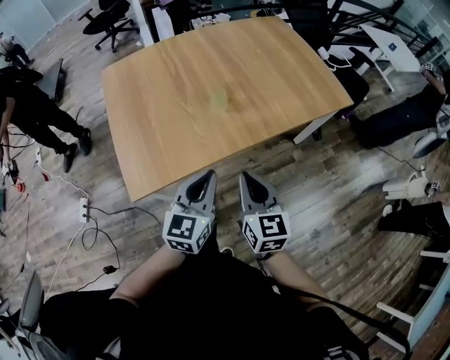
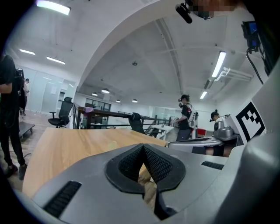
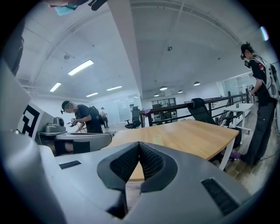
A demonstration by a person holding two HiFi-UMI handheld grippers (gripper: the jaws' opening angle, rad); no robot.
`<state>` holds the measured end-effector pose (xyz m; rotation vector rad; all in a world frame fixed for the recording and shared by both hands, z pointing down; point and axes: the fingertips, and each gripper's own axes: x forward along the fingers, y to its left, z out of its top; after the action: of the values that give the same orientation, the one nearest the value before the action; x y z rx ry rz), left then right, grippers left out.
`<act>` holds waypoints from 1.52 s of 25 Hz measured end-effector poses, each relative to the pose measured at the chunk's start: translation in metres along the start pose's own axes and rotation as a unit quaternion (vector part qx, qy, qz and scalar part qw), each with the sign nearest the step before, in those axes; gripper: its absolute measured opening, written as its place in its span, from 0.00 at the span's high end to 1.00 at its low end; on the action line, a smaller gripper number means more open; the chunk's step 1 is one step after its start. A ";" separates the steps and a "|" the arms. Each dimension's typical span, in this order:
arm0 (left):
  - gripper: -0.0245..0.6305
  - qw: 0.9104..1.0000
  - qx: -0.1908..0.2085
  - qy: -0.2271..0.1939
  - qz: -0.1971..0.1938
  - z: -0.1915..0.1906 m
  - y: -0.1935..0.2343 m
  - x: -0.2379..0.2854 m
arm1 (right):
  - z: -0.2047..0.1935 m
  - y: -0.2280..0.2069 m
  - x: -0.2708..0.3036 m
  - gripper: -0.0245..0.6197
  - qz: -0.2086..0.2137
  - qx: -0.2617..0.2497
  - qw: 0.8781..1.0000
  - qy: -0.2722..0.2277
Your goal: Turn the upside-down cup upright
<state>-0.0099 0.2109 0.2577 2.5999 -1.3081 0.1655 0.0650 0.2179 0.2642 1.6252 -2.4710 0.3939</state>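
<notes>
A small pale, see-through cup (image 1: 221, 100) stands near the middle of the wooden table (image 1: 176, 148); it is too faint to tell which way up it is. In the right gripper view the cup (image 3: 158, 138) is a faint greenish shape on the tabletop. Both grippers hang side by side over the floor, just short of the table's near edge and pointing at it. My left gripper (image 1: 209, 174) (image 2: 143, 147) is shut with nothing in it. My right gripper (image 1: 246, 176) (image 3: 139, 143) is shut and empty too. Both are well short of the cup.
A power strip (image 1: 84, 208) and cables lie on the floor at the left. A person (image 1: 39, 116) stands left of the table, another person (image 1: 408, 116) at the right. Office chairs (image 1: 109, 21) and white tables (image 1: 387, 46) stand beyond the far edge.
</notes>
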 end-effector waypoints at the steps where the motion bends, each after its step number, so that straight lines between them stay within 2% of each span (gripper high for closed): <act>1: 0.95 1.000 -0.001 0.005 0.000 0.000 0.014 0.016 | 0.002 -0.007 0.020 0.94 -0.004 0.003 1.000 0.006; 9: 0.95 0.999 -0.012 0.031 -0.003 0.011 0.134 0.141 | 0.022 -0.053 0.180 0.94 -0.022 0.024 0.999 0.042; 15: 0.95 0.999 -0.012 0.044 -0.002 -0.001 0.193 0.211 | 0.017 -0.088 0.266 0.94 -0.034 0.007 0.997 0.064; 23: 0.95 0.997 -0.017 0.074 0.018 -0.050 0.246 0.275 | -0.003 -0.117 0.346 0.93 0.019 -0.047 0.995 0.083; 24: 0.95 0.997 -0.014 0.077 0.021 -0.059 0.252 0.282 | -0.011 -0.118 0.355 0.86 0.030 -0.056 0.994 0.087; 26: 0.95 0.996 -0.001 0.078 0.029 -0.077 0.267 0.299 | -0.028 -0.118 0.378 0.64 0.053 -0.070 0.992 0.094; 27: 0.95 0.996 0.006 0.079 0.033 -0.086 0.273 0.307 | -0.037 -0.120 0.388 0.61 0.061 -0.073 0.991 0.096; 29: 0.95 0.996 0.011 0.081 0.042 -0.100 0.281 0.317 | -0.051 -0.125 0.405 0.57 0.067 -0.076 0.990 0.099; 33: 0.95 0.995 -0.011 0.082 0.059 -0.121 0.292 0.316 | -0.066 -0.126 0.437 0.54 0.071 -0.086 0.990 0.089; 38: 0.95 0.995 0.011 0.089 0.053 -0.138 0.284 0.316 | -0.071 -0.135 0.455 0.54 0.066 -0.108 0.989 0.073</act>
<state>-0.0493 -0.1642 0.4971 2.4684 -1.3878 0.4220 0.0072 -0.2100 0.4741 1.3070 -2.4233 0.2421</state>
